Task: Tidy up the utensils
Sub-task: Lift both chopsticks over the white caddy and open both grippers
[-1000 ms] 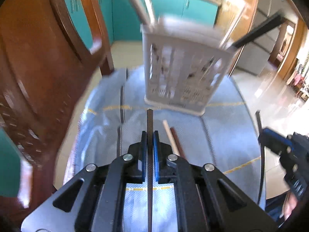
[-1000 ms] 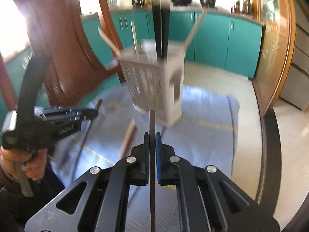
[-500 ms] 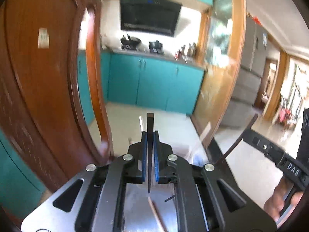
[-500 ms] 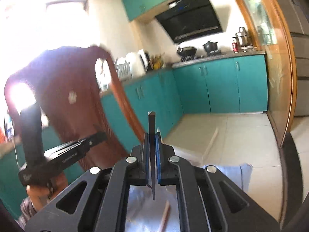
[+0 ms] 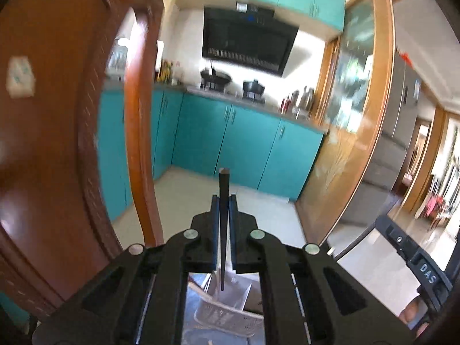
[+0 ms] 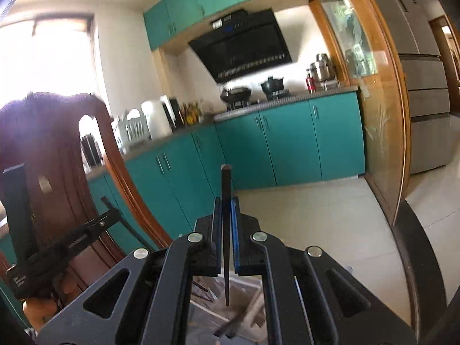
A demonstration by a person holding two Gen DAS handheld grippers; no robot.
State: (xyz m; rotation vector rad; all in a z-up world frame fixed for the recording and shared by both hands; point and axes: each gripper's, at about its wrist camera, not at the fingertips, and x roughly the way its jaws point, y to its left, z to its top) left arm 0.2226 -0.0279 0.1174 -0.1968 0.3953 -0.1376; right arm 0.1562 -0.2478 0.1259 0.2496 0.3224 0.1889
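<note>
My left gripper (image 5: 223, 201) is shut on a dark chopstick (image 5: 223, 189) held upright, its lower tip hanging over the white slotted utensil basket (image 5: 227, 313) seen between the arms. My right gripper (image 6: 226, 204) is shut on another dark chopstick (image 6: 226, 189), also upright, its tip above the basket (image 6: 230, 302), which holds several sticks. The right gripper also shows at the lower right of the left wrist view (image 5: 414, 258). The left gripper shows at the left of the right wrist view (image 6: 57, 244).
A brown wooden chair back (image 5: 57, 143) stands close on the left. Teal kitchen cabinets (image 6: 287, 143) and a glass-panelled wooden door (image 6: 373, 115) lie beyond. The basket stands on a table with a bluish cloth (image 5: 192, 330).
Both grippers have lifted and tilted up, each with its chopstick. The views swung from the table and basket front to looking across the kitchen, with the basket now below.
</note>
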